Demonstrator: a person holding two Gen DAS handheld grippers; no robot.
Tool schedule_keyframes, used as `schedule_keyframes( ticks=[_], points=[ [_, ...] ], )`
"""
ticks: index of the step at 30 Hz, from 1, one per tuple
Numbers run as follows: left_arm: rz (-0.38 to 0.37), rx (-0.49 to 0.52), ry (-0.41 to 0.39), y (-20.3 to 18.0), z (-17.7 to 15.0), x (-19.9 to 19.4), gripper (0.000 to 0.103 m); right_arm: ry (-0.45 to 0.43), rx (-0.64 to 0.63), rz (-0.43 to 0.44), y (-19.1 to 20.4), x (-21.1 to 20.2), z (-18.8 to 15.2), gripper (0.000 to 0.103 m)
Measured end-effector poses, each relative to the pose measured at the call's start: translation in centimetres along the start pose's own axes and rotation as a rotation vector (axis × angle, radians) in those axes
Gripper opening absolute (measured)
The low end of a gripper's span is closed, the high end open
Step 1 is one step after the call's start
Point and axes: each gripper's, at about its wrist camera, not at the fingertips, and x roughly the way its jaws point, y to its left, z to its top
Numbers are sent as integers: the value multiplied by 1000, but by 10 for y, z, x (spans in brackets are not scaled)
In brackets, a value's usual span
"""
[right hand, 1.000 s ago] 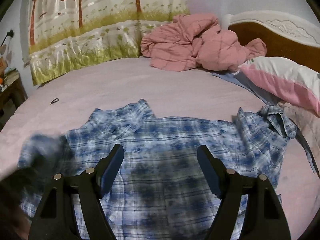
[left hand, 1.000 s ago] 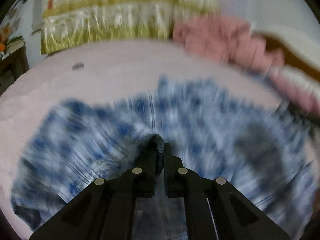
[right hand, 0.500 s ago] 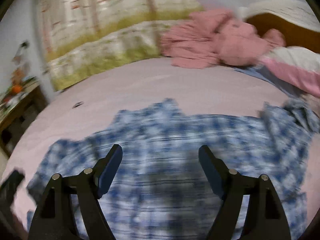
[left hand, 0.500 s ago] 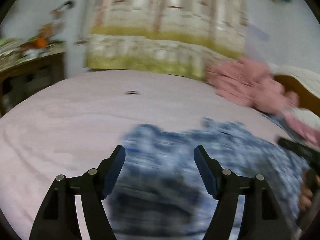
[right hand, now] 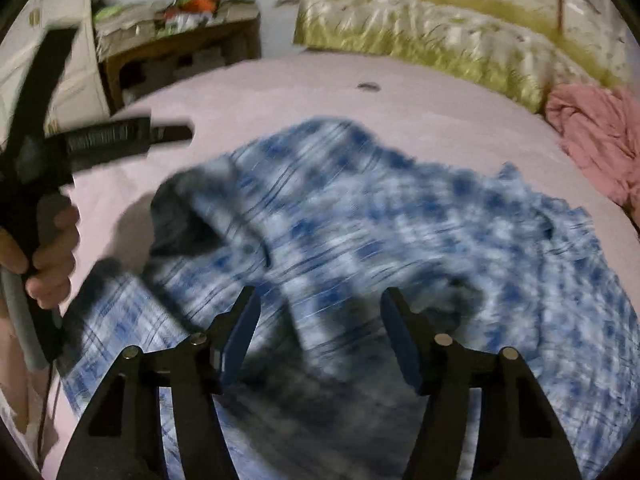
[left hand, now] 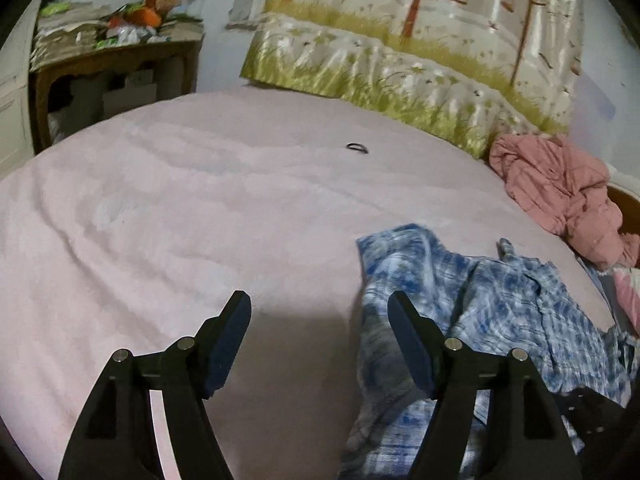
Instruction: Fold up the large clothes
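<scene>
A blue-and-white plaid shirt (right hand: 380, 240) lies spread on the pink bedsheet (left hand: 160, 220), its left side turned over onto the body. In the left wrist view the shirt (left hand: 500, 320) is at the lower right. My left gripper (left hand: 318, 300) is open over bare sheet just left of the shirt's edge, with nothing between its fingers. The right wrist view shows a hand (right hand: 52, 264) holding it at the left. My right gripper (right hand: 319, 294) hangs low over the shirt's middle, its jaws closing with blurred cloth below them and the pads not pressing on it.
A crumpled pink blanket (left hand: 560, 192) lies at the far right near the headboard. A small black hair tie (left hand: 357, 147) rests on the sheet. A cluttered wooden side table (left hand: 112, 60) stands beyond the bed's left edge. Tree-print bedding (left hand: 400, 72) lines the back.
My left gripper let go of the shirt cloth, opened and swung left onto bare sheet. My right gripper dropped closer to the shirt, rolled, and its jaws narrowed.
</scene>
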Motion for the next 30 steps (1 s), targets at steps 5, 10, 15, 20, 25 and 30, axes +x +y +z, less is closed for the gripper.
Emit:
schedule_keyframes(
  ticks=[5, 10, 15, 20, 25, 30],
  points=[
    [13, 40, 5, -8, -1, 4, 73, 53, -31, -155, 4, 18, -8, 55],
    [11, 54, 32, -10, -5, 14, 73, -74, 154, -199, -41, -18, -3, 1],
    [14, 91, 53, -18, -10, 20, 73, -178, 315, -309, -101, -66, 0, 1],
    [24, 130, 70, -27, -16, 26, 73, -192, 507, -407, -169, -100, -17, 1],
    [38, 171, 94, -35, -22, 34, 73, -134, 637, -445, -221, -107, -45, 2],
    [64, 237, 147, -45, -31, 49, 73, 15, 733, -427, -248, -73, -70, 4]
  ],
)
